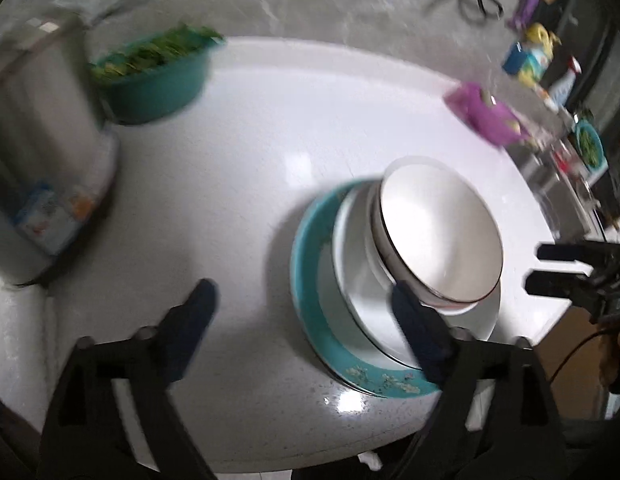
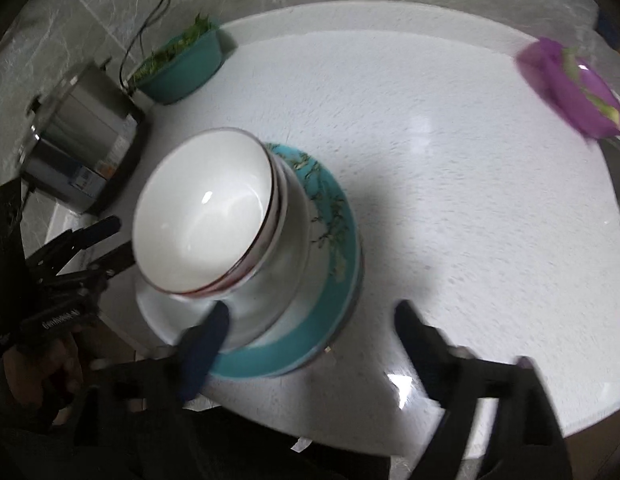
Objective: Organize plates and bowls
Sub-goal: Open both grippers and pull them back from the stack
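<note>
White porcelain sits at the centre of things: nested bowls (image 1: 440, 228), the top one with a thin dark rim line, stand on a white plate (image 1: 352, 280), which rests on a teal plate (image 1: 310, 276) with a blossom pattern along its edge. The whole stack sits on the white worktop (image 1: 230, 160), near the edge closest to the person.

Both tools flank it. The left gripper (image 1: 302, 304) has its fingers spread wide and grasps nothing; one finger overlaps the stack's near edge in its own view, but I cannot tell whether it touches. The right gripper (image 2: 310, 320) is likewise released and empty, one finger overlapping the white plate's rim, contact again uncertain.

The chief risk, as I judge it, is a knock. The bowls look set off-centre toward one side of the plates, so a finger clipping a rim while drawing away could shift them or tip them toward the worktop's edge. The frames are smeared, which suggests the hands are moving briskly, and that raises the chance.

Further out stand a teal bowl of greens (image 1: 154, 76), a steel pot (image 1: 38, 128) and a purple object (image 1: 486, 114), all well apart from the stack and unlikely to interfere.
</note>
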The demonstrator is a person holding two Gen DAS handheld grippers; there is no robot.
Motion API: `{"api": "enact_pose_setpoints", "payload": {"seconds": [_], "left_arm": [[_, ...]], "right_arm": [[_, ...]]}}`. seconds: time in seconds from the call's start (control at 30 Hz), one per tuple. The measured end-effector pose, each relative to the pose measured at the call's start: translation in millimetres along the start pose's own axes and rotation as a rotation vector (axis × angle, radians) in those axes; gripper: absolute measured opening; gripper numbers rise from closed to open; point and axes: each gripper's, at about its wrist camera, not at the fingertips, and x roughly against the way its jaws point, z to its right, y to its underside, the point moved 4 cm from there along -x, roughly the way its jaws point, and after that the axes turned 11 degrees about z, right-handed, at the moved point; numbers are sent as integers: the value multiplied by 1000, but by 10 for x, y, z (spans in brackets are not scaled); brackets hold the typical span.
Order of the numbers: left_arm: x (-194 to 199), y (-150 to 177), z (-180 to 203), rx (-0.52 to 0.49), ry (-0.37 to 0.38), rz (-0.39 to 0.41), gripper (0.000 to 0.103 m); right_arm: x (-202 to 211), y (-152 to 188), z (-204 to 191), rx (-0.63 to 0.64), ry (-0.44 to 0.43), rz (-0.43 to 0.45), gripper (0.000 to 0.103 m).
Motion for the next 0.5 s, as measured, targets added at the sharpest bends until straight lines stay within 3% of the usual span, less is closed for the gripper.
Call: {"api": "enact_pose_setpoints", "payload": {"seconds": [0.03,0.17,0.27,0.3,0.43,0.5], "left_arm": [[66,-29,-2,11,-2,19,103],[345,-155,118,83,-28,71,103],[560,-226,335,35,-143,100,103],[625,-274,424,18,-183,98,103],[908,-247,686,15,-206,157,103],[1026,-152,737,33,-252,135,103]], "right_arm": [[67,-10,10,1,3,10,101],[339,-68,-15,26,6,103,103],[544,-90,-51,34,6,192,103],[628,-96,-76,34,-4,229,103],[1093,-85,-227,76,-11,443,103],[1362,-46,-327,126,42,545,103]]}}
